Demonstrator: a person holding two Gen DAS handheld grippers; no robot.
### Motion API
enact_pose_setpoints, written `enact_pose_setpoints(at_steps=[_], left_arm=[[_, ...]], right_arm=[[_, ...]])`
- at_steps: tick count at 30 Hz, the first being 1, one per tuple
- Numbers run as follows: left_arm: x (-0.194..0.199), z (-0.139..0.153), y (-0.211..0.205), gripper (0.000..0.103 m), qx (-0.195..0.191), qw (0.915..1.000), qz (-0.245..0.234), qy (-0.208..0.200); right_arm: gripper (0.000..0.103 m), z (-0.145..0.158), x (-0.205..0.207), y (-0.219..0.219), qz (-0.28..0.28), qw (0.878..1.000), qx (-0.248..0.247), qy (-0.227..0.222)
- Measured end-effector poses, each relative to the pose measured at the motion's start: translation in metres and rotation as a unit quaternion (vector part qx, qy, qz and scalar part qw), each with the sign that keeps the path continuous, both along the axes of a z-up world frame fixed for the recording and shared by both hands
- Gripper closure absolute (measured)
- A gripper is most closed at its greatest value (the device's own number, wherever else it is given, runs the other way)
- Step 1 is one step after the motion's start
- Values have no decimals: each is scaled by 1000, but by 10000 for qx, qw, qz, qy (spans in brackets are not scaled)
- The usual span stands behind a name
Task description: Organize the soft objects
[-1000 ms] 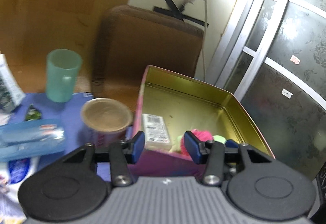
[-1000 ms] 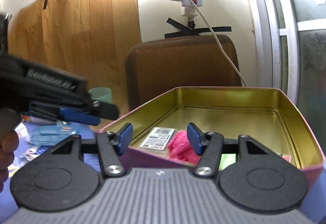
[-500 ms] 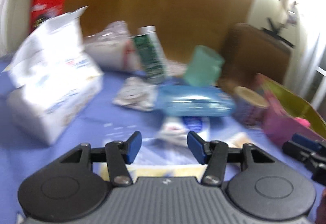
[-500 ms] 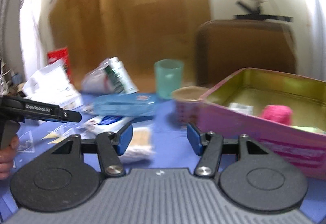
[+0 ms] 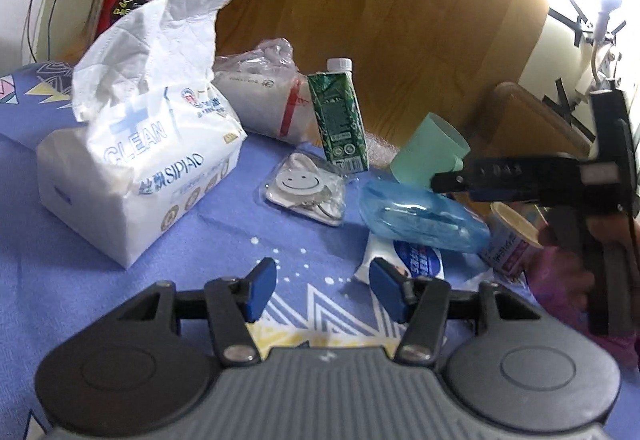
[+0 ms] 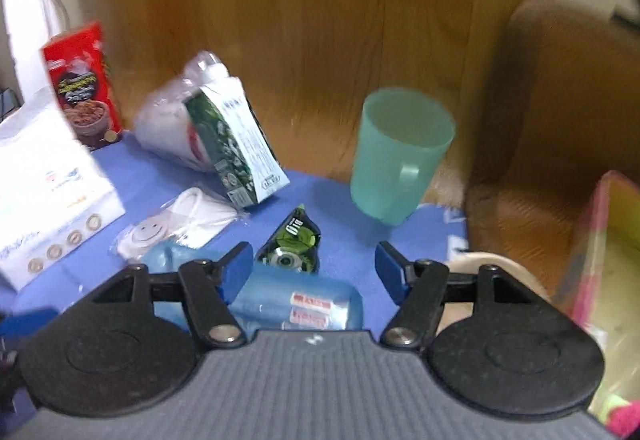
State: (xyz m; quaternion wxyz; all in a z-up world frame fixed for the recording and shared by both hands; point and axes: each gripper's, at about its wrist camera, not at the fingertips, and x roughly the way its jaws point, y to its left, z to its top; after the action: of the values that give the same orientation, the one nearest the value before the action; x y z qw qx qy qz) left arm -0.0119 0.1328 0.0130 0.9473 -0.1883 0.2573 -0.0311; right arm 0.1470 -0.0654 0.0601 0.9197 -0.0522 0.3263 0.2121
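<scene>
Right now both grippers hang over a blue patterned tablecloth [image 5: 100, 272] crowded with soft packets. The left gripper [image 5: 322, 290] has its blue-padded jaws parted and opening, with nothing between them but bare cloth. Just ahead of its right pad lies a white wet-wipe sachet with a blue label [image 5: 412, 260], and touching that, further back, a clear blue plastic pouch [image 5: 420, 218]. To the left stands a large white soft pack of tissues [image 5: 136, 160], a sheet poking out of its top. Between them sits a small clear bag with a smiley face [image 5: 304, 186], and behind it a green drink carton with a white cap [image 5: 340, 120], upright and leaning a little, in front of a crumpled clear plastic bag [image 5: 260, 96].

The right gripper [image 6: 314, 274] is over the same blue pouch [image 6: 296, 304]; its jaws stand wide and are opening, the pouch below them, not pinched. Beyond it lie a small dark green sachet [image 6: 294, 244] and a mint-green plastic mug [image 6: 400, 154]. At the far right edge is a pink tin with a gold inside [image 6: 600, 240], where something pink and fluffy [image 6: 626, 418] shows at the corner. The view here is blurred.
</scene>
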Motion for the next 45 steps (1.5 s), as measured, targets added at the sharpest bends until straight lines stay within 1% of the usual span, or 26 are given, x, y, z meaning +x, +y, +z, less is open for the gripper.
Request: enact_pose_setpoints(at_steps=[2,4,5,7,10,11,13,16,17,19,21,24,25,27,28,29,30,31,32,33,35,37,40,41,43,45], left_arm=[[-2,0,4,49,-70,10000,60,-31],[-4,1,8,44,-175,9997,135,-63],[-5,1,11,43,-244,9996,149,-79],[-7,1,15,43,-371,9992,163,-77],[-5,0,19,43,-499,9986,162,-60],[-5,0,19,43,-515,9985,160,-71],[-5,0,19,41,-523,9985,113,-87],[-8,1,14,39,-449,9989,11,-148],[-8,1,12,39,-410,9990,-45,-159],[-9,2,7,39,-335,9992,-176,-144],[-12,2,4,39,-399,9987,-306,-89],[-25,-1,-2,39,-842,9949,-551,51],[-29,-3,-5,39,-924,9937,-626,102],[-34,-6,-16,39,-944,9925,-715,290],[-36,-6,-21,40,-905,9929,-711,304],[-38,-5,-26,41,-828,9934,-732,310],[-38,-4,-30,45,-800,9929,-812,348],[-38,-4,-33,48,-824,9920,-870,391],[-37,-4,-34,48,-851,9916,-885,404],[-37,-5,-33,50,-867,9916,-873,398],[-39,-2,-28,50,-843,9932,-713,382],[-45,0,-15,50,-865,9943,-514,359],[-55,3,13,48,-902,9951,-281,276],[-56,3,21,47,-915,9950,-240,309],[-62,3,37,39,-916,9948,-211,393],[-66,2,47,34,-907,9945,-273,442]], right_arm=[[32,-1,16,-1,86,9981,295,528],[32,-6,23,-3,310,9898,641,1230],[32,-8,20,-4,421,9849,780,1485],[32,-11,4,-2,691,9793,932,1660],[32,-12,-32,3,1040,9773,927,1596],[33,-12,-48,3,1219,9761,960,1522],[33,-5,-73,2,1389,9782,930,1235],[32,7,-106,-18,1219,9873,951,368],[31,10,-112,-28,1053,9890,1022,204],[31,8,-119,-48,662,9896,1272,115],[28,1,-122,-68,385,9869,1551,205],[28,-11,-114,-84,-14,9849,1671,454],[28,-16,-109,-86,-92,9832,1738,558],[28,-21,-97,-87,-156,9776,1960,755],[29,-24,-91,-86,-196,9745,2063,862],[32,-27,-86,-83,-208,9719,2141,955],[35,-29,-82,-80,-191,9701,2174,1061],[39,-31,-81,-76,-187,9696,2146,1162],[44,-33,-81,-72,-184,9702,2090,1209],[44,-33,-83,-68,-139,9705,2068,1231],[44,-32,-91,-60,-60,9713,2044,1218],[43,-30,-102,-56,0,9718,2027,1201],[43,-31,-118,-46,285,9669,2156,1335],[43,-31,-125,-41,412,9661,2158,1353],[42,-32,-146,-30,759,9654,2111,1327],[42,-34,-171,-20,1247,9642,1995,1220]])
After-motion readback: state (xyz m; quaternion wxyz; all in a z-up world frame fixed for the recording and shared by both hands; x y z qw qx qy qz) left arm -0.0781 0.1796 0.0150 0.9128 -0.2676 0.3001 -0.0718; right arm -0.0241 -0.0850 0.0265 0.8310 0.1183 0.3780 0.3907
